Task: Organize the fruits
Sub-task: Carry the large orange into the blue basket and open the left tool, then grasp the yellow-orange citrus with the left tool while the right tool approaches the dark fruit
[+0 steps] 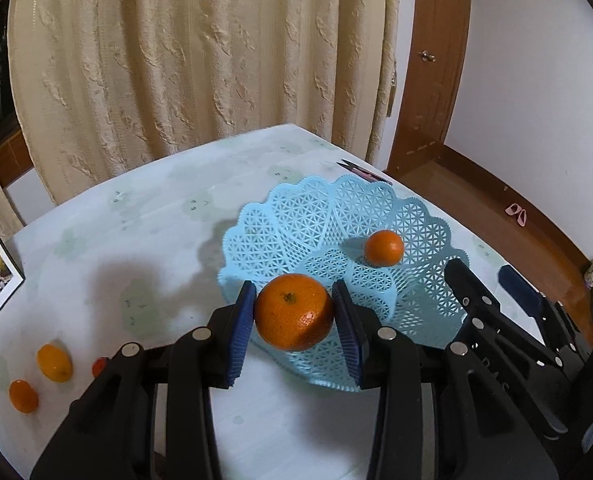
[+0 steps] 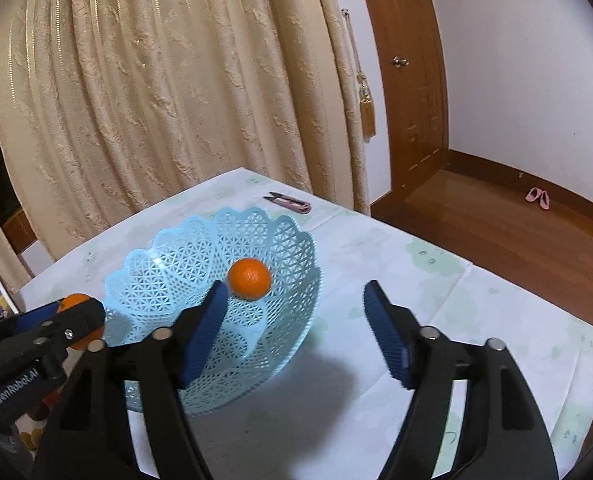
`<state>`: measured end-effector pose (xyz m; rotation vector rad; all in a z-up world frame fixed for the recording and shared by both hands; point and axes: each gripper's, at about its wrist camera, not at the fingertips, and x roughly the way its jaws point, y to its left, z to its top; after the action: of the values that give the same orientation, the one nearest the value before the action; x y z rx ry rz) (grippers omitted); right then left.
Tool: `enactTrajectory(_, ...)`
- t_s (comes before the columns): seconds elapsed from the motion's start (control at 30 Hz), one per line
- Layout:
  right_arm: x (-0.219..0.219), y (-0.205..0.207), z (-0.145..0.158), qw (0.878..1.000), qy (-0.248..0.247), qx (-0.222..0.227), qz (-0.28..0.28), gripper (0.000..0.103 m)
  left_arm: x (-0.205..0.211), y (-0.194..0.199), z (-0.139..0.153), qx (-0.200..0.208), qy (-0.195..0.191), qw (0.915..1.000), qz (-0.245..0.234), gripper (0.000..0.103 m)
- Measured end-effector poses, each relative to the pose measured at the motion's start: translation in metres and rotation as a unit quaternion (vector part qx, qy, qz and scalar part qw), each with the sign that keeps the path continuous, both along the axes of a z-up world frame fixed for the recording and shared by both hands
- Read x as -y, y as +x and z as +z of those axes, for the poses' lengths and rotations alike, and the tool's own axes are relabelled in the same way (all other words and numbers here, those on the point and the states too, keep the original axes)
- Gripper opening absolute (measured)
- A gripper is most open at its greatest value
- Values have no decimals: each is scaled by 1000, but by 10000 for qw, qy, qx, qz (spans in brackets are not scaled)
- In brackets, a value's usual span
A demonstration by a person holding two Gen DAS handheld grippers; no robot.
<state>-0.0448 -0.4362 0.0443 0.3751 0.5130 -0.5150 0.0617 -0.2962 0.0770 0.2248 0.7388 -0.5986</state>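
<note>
Cream textured curtain point(image 2: 168, 92) hangs in vertical folds behind table; tasselled tie-back cord point(image 2: 366, 92) at its right edge. Table under pale floral tablecloth point(image 2: 436, 280). Brown wooden door point(image 2: 412, 80) with round knob point(image 2: 401, 61), right of curtain. White wall point(image 2: 528, 64), wooden skirting, glossy wood floor point(image 2: 516, 236). Pink slippers point(image 2: 538, 197) on floor.

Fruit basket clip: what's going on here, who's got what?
A person with two handheld claws is sorting fruit into a blue lattice basket. The left claw is shut on a large orange over the basket's near rim. The right claw is open and empty, over the basket's right side. One small orange already lies in the basket. Three small fruits wait on the table at left.
</note>
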Motion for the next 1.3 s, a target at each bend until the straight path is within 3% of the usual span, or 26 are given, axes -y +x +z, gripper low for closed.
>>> enactTrajectory(0.03,0,1,0,10000,-23,3,-27,73,0,-1,-1,-4,-7,10000,8,41)
enactTrajectory(0.07,0,0,1,10000,-48,6,-50,73,-1,-1,-1,10,-19,10000,12,48)
enactTrajectory(0.1,0,0,1,10000,-60,4,-59,73,-2,-1,-1,44,-27,10000,30,62)
enactTrajectory(0.17,1,1,1,10000,-67,-13,-68,74,-5,-3,3,149,-50,9998,92,71)
enactTrajectory(0.5,1,1,2,9999,-102,-18,-62,80,-21,-4,12,347,-16,9988,346,85)
enactTrajectory(1.0,-3,3,3,9998,-208,-49,37,81,-51,-5,13,620,323,9941,827,89)
enactTrajectory(1.3,-11,5,4,9993,-269,70,260,81,-79,-3,13,603,317,9911,1144,89)
